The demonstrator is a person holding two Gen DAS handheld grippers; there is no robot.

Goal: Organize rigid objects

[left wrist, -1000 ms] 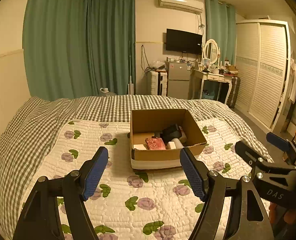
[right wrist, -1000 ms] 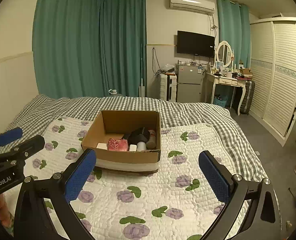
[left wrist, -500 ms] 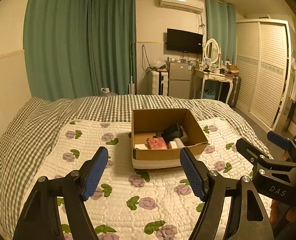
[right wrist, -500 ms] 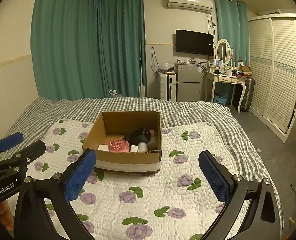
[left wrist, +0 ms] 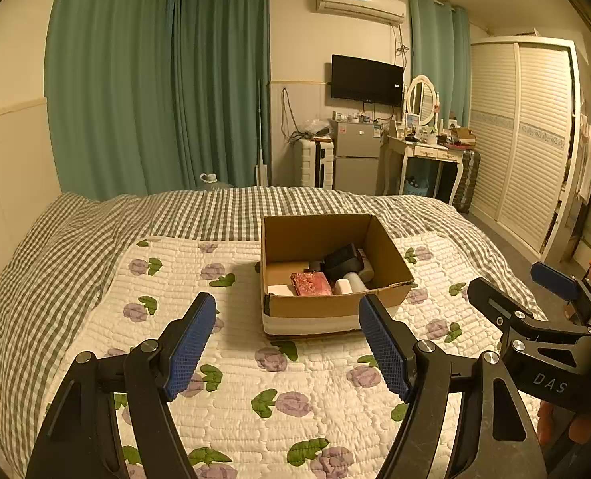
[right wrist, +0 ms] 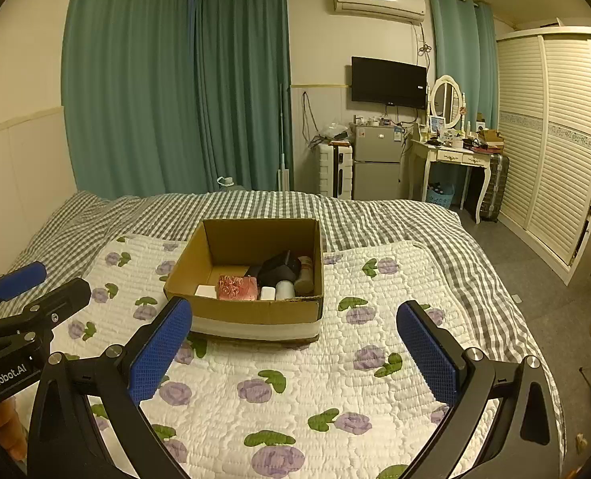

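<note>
My bed (left wrist: 76, 247) fills most of what I see, covered in a grey checked sheet, with a white quilt (left wrist: 255, 391) printed with purple flowers spread over its near part. On the quilt, towards the far edge, sits an open cardboard box (left wrist: 315, 307), a white band round its base. Inside the box, crowded into the near right part, lie a black object (left wrist: 341, 259), a red patterned box (left wrist: 310, 283), a white tube (left wrist: 353, 279), a brownish bottle (right wrist: 304, 275) against the right wall, and a small white block (left wrist: 280, 289) at the near left; the far left floor of the box is bare. My left gripper (left wrist: 287, 343) hangs over the quilt just short of the box, its blue pads wide apart with nothing between them. My right gripper (right wrist: 295, 353) hangs to its right at a similar nearness, its jaws likewise spread and holding nothing. Neither tool touches the box or the quilt.
</note>
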